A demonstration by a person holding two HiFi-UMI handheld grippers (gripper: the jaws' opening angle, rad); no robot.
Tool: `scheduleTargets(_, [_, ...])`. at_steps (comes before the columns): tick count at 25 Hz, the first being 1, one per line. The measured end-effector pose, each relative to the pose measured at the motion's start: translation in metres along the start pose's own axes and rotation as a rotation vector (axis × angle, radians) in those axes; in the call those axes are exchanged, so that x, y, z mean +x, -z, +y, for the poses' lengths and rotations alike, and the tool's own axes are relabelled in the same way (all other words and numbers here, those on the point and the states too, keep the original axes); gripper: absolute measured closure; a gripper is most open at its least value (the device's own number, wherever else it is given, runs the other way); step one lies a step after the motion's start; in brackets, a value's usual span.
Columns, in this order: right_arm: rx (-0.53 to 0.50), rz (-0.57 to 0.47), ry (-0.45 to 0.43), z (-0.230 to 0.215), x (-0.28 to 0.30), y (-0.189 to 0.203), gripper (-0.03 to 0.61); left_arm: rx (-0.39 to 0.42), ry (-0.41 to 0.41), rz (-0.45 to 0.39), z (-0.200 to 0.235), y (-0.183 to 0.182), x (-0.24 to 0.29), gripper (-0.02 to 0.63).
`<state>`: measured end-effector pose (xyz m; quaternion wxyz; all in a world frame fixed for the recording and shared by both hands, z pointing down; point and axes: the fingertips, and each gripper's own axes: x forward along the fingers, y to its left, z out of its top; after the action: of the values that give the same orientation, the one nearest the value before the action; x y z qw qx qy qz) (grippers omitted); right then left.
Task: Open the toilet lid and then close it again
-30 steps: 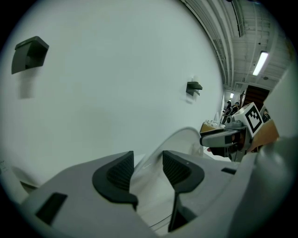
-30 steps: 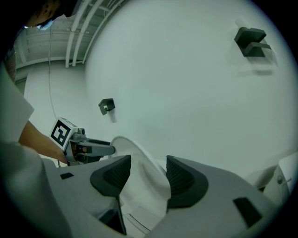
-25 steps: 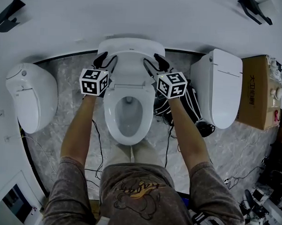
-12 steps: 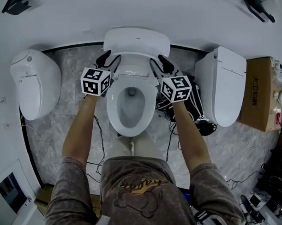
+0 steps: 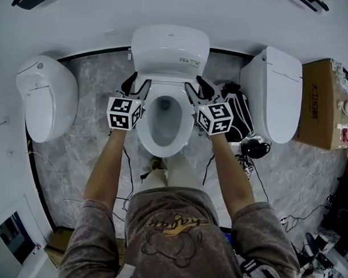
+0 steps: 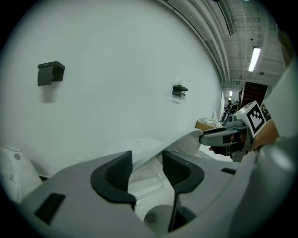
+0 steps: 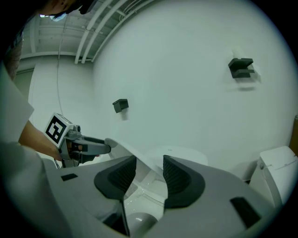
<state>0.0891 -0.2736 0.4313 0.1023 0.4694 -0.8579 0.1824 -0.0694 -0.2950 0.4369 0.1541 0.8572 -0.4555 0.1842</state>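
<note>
The white toilet (image 5: 166, 121) stands in the middle of the head view, bowl and seat showing. Its lid (image 5: 170, 50) is raised and leans forward from the wall. My left gripper (image 5: 136, 83) grips the lid's left edge and my right gripper (image 5: 197, 86) its right edge. In the left gripper view the lid's edge (image 6: 181, 142) runs between the pads of the left gripper (image 6: 146, 165). The right gripper view shows the lid's thin rim (image 7: 135, 155) clamped in the right gripper (image 7: 149, 169), with the other gripper at the lid's far side.
A second toilet (image 5: 44, 99) stands at the left and a third, lid down, (image 5: 278, 93) at the right. A black bag (image 5: 237, 118) and cables (image 5: 247, 166) lie on the marble floor beside the bowl. A cardboard box (image 5: 320, 103) sits far right.
Both grippers have drawn back toward me with the lid. The lid has tilted forward from the wall and shows more of its face.
</note>
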Motion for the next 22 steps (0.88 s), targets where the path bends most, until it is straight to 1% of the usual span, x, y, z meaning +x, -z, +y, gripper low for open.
scheduleTargets(3, [-0.019,0.016,0.007,0.012,-0.016,0.013,0.397,0.02,0.006,0.018,-0.011,0.012,-0.016,0.419])
scheduleTargets(7, [-0.058,0.044,-0.004,0.028,-0.034,0.031,0.396,0.042,0.037,0.039,-0.024,0.031,-0.034,0.419])
scheduleTargets(10, [-0.072,0.06,0.018,0.039,-0.045,0.046,0.393,0.049,0.039,0.048,-0.03,0.047,-0.047,0.417])
scheduleTargets(16, [-0.017,0.06,0.11,0.055,-0.069,0.074,0.391,0.041,-0.019,0.039,-0.044,0.074,-0.07,0.411])
scheduleTargets(20, [0.039,0.056,0.16,0.065,-0.081,0.089,0.391,-0.005,-0.081,0.026,-0.05,0.089,-0.084,0.41])
scheduleTargets(22, [0.069,0.058,0.173,0.069,-0.086,0.098,0.391,-0.023,-0.096,0.027,-0.053,0.098,-0.089,0.41])
